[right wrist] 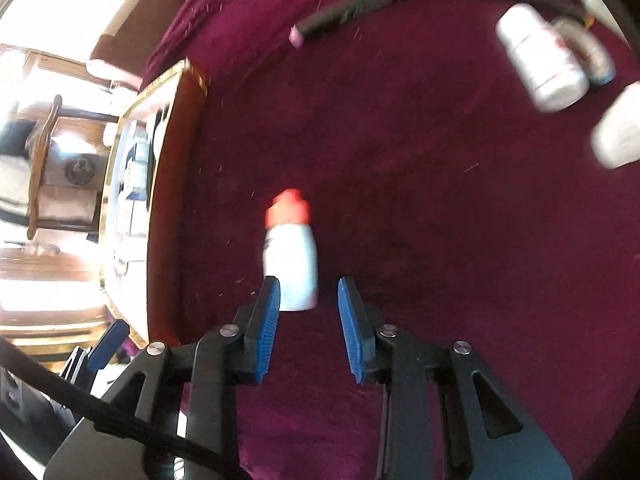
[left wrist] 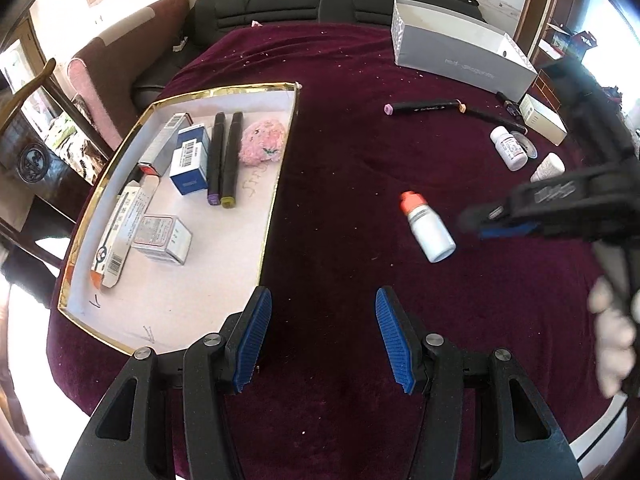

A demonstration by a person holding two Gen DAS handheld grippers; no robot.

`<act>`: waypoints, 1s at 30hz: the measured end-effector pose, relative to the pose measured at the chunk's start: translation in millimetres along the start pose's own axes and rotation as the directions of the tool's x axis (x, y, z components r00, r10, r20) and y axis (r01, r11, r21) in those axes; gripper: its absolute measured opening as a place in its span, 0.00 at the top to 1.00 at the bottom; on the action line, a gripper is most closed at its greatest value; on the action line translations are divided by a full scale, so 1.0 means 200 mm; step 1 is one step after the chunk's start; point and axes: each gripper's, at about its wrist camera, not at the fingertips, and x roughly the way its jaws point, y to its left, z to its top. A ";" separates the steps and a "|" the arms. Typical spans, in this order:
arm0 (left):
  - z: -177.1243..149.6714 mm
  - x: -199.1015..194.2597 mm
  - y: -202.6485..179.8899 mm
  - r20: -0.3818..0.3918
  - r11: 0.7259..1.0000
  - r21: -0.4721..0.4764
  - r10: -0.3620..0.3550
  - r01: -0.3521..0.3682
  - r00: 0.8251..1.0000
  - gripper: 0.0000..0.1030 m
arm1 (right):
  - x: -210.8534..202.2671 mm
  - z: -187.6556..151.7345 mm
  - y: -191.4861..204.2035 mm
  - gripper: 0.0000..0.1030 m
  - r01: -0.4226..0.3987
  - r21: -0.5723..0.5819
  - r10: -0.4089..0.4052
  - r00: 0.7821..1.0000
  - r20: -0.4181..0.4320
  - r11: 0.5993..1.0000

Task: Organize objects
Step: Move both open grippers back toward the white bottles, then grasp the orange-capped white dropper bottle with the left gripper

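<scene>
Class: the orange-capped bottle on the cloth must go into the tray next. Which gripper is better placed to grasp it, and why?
Right. The right gripper is open, its fingertips already flanking the bottle's base. The left gripper is open too but hangs by the tray, farther from the bottle.

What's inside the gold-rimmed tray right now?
The tray holds several small boxes, two markers and a pink fluffy toy. Anything underneath them is hidden.
</scene>
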 end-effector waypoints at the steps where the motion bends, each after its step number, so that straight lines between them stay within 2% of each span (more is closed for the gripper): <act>1: 0.00 0.01 0.00 -0.004 1.000 -0.003 -0.006 0.006 1.000 0.53 | -0.05 0.00 -0.01 0.72 0.012 0.002 -0.012 1.000 0.026 1.000; 3: 0.00 0.03 0.00 -0.011 1.000 -0.007 -0.014 0.014 1.000 0.53 | -0.22 0.01 -0.03 0.72 0.074 -0.006 -0.073 0.989 0.129 0.997; 4: 0.00 0.04 -0.01 -0.014 1.000 -0.010 -0.021 0.021 1.000 0.53 | -0.32 0.00 -0.02 0.70 0.137 -0.020 -0.130 0.969 0.210 0.990; 5: 0.00 0.05 -0.01 -0.017 0.999 -0.015 -0.034 0.034 0.999 0.53 | -0.42 -0.03 -0.01 0.59 0.205 -0.028 -0.187 0.936 0.298 0.978; 6: 0.00 0.06 -0.01 -0.020 0.999 -0.021 -0.045 0.045 0.999 0.53 | -0.56 -0.08 0.00 0.32 0.302 -0.017 -0.267 0.865 0.424 0.953; 7: 0.00 0.07 -0.02 -0.021 0.998 -0.024 -0.054 0.054 0.998 0.53 | -0.64 -0.11 -0.01 0.15 0.352 0.006 -0.309 0.813 0.494 0.936; 8: -0.01 0.09 -0.02 -0.024 0.998 -0.027 -0.062 0.062 0.998 0.53 | -0.72 -0.15 -0.03 0.01 0.399 0.053 -0.354 0.734 0.580 0.915; 9: -0.01 0.10 -0.03 -0.029 0.997 -0.032 -0.075 0.074 0.997 0.53 | -0.74 -0.15 -0.04 0.00 0.404 0.084 -0.363 0.688 0.628 0.911; 10: -0.01 0.12 -0.03 -0.038 0.995 -0.045 -0.096 0.094 0.995 0.53 | -0.76 -0.15 -0.09 0.00 0.382 0.106 -0.352 0.665 0.658 0.918; 11: 0.00 0.15 -0.04 -0.053 0.991 -0.066 -0.119 0.115 0.992 0.53 | -0.74 -0.10 -0.14 0.00 0.356 0.130 -0.353 0.686 0.637 0.925; 13: 0.01 0.20 -0.06 -0.071 0.979 -0.123 -0.172 0.162 0.983 0.53 | -0.64 0.01 -0.32 0.06 0.283 0.213 -0.352 0.808 0.473 0.935; 14: 0.02 0.22 -0.07 -0.071 0.973 -0.143 -0.192 0.180 0.979 0.53 | -0.59 0.04 -0.41 0.13 0.234 0.256 -0.326 0.848 0.419 0.938; 15: 0.03 0.24 -0.07 -0.070 0.969 -0.160 -0.203 0.190 0.977 0.53 | -0.55 0.04 -0.49 0.13 0.199 0.299 -0.308 0.872 0.380 0.933; 16: 0.04 0.26 -0.09 -0.062 0.964 -0.178 -0.211 0.197 0.975 0.53 | -0.50 0.02 -0.56 0.13 0.194 0.337 -0.312 0.885 0.345 0.921; 18: 0.07 0.30 -0.10 -0.038 0.960 -0.202 -0.206 0.194 0.978 0.53 | -0.48 -0.04 -0.64 0.13 0.198 0.380 -0.325 0.895 0.304 0.903; 21: 0.13 0.34 -0.17 0.017 0.970 -0.173 -0.170 0.170 0.985 0.52 | -0.50 -0.09 -0.73 0.13 0.197 0.412 -0.330 0.901 0.282 0.890; 23: 0.16 0.38 -0.23 0.038 0.978 -0.136 -0.157 0.161 0.987 0.46 | -0.52 -0.11 -0.73 0.13 0.202 0.417 -0.337 0.899 0.281 0.886; 27: 0.21 0.51 -0.36 0.004 0.995 -0.037 -0.088 0.088 0.996 0.45 | -0.56 -0.09 -0.73 0.13 0.215 0.409 -0.353 0.886 0.300 0.887; 28: 0.22 0.51 -0.40 0.030 0.998 0.004 -0.067 0.067 0.997 0.45 | -0.56 -0.08 -0.73 0.13 0.220 0.402 -0.356 0.884 0.303 0.889; 30: 0.21 0.52 -0.44 0.028 0.996 0.068 -0.058 0.056 0.998 0.46 | -0.55 -0.06 -0.72 0.13 0.226 0.382 -0.354 0.883 0.308 0.896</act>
